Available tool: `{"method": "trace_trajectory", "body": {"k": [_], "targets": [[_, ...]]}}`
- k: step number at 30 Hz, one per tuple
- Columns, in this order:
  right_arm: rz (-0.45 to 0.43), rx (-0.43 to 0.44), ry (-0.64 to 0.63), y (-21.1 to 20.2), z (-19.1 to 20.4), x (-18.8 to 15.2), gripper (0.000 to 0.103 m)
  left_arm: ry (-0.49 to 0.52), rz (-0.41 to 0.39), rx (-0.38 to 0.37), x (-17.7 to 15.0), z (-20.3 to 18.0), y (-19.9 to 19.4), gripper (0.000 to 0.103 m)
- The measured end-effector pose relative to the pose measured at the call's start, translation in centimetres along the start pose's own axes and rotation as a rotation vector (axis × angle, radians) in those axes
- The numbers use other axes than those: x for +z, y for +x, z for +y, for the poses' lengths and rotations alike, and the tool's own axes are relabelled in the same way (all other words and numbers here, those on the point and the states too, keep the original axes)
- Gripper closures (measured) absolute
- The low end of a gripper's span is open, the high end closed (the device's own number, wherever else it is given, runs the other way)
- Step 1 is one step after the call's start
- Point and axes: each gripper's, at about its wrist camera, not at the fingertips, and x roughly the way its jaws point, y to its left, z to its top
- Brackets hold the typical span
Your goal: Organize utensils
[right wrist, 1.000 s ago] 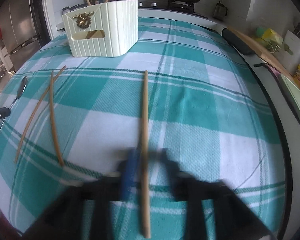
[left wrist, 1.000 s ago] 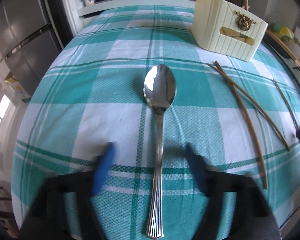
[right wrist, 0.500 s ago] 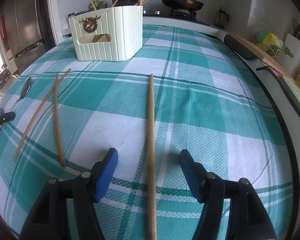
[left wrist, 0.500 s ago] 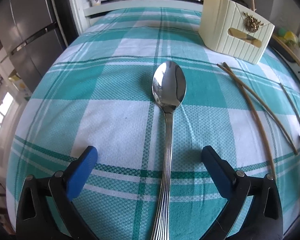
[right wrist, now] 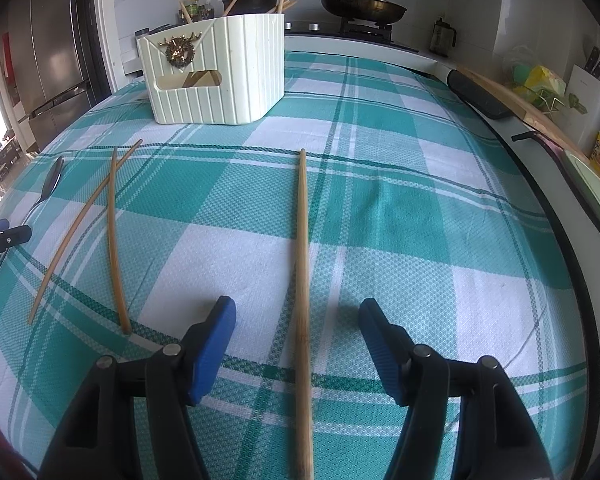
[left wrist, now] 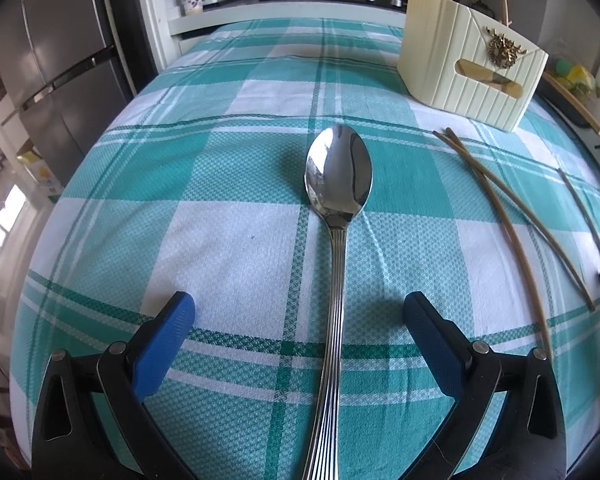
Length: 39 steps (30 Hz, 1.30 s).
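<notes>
A steel spoon [left wrist: 337, 216] lies flat on the teal checked cloth, bowl away from me. My left gripper [left wrist: 298, 310] stands open wide, its blue pads either side of the handle without touching it. In the right wrist view a long bamboo chopstick [right wrist: 303, 264] lies between the pads of my right gripper [right wrist: 298, 316], which is open too, pads clear of the stick. A cream ribbed utensil holder [right wrist: 220, 76] with several chopsticks standing in it sits at the back; it also shows as the holder [left wrist: 472, 68] in the left wrist view.
Two more chopsticks [right wrist: 100, 216] lie crossed at their far ends between the spoon and the long stick, also seen as the chopstick pair [left wrist: 512, 220]. A fridge [left wrist: 56, 60] stands left of the table. A stove with a pan [right wrist: 362, 10] is behind it, and a counter edge [right wrist: 520, 108] runs along the right.
Both grippers were blurred in motion a second ago and now hold still. The left pads have spread much wider around the spoon handle; the right pads have also moved apart from the chopstick.
</notes>
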Motion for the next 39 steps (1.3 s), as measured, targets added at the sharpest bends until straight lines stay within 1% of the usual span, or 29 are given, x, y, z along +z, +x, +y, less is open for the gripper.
{"method": "trace_trajectory", "body": {"k": [11,15,17,19,22,24,26,28,29,32,33,34,35,36,37,38,39], "targets": [[0.000,-0.003,0.000,0.0,0.0,0.0,0.037,0.002,-0.007,-0.012,-0.1,0.1,-0.1,0.000],[0.000,-0.001,0.002,0.0,-0.1,-0.1,0.037,0.008,0.003,-0.013,0.0,0.1,0.0,0.000],[0.003,0.008,0.008,-0.1,-0.2,-0.1,0.037,0.024,0.045,-0.031,0.3,0.3,0.0,0.001],[0.034,0.023,-0.005,-0.2,-0.5,0.1,0.037,0.018,0.082,-0.078,0.6,1.0,-0.4,0.001],[0.110,0.051,-0.039,-0.4,-1.1,0.4,0.037,-0.026,0.107,-0.178,1.1,2.4,-0.8,0.001],[0.145,0.069,-0.070,-0.2,-1.2,0.7,0.037,-0.037,0.121,-0.205,1.7,2.8,-0.6,0.001],[0.165,0.080,-0.090,0.2,-1.3,1.2,0.037,-0.030,0.125,-0.191,2.9,2.6,0.1,0.001],[0.185,0.083,-0.114,0.9,-1.1,2.1,0.039,0.001,0.132,-0.177,4.0,2.0,1.0,0.002],[0.188,0.086,-0.125,1.3,-1.0,2.5,0.040,0.018,0.144,-0.157,4.6,1.5,1.8,0.004],[0.194,0.091,-0.128,2.8,-0.9,4.7,0.046,0.064,0.154,-0.088,6.1,0.1,3.3,0.007],[0.195,0.092,-0.125,3.0,-0.9,5.1,0.052,0.080,0.158,-0.073,6.5,-0.2,3.7,0.008],[0.196,0.094,-0.117,3.7,-0.8,6.0,0.057,0.100,0.157,-0.048,7.1,-1.0,4.1,0.008],[0.190,0.093,-0.111,4.2,-0.6,6.8,0.060,0.105,0.153,-0.051,7.5,-1.3,4.3,0.012],[0.192,0.098,-0.107,4.8,-0.5,7.5,0.071,0.103,0.150,-0.064,7.6,-1.4,4.3,0.022],[0.188,0.089,-0.103,5.2,-0.3,8.1,0.084,0.100,0.136,-0.071,8.0,-1.7,4.2,0.030],[0.184,0.079,-0.101,5.5,-0.3,8.6,0.093,0.108,0.124,-0.071,8.2,-1.9,4.0,0.051],[0.191,0.082,-0.087,5.9,-0.2,9.2,0.096,0.114,0.117,-0.077,8.4,-2.0,4.0,0.061]]}}
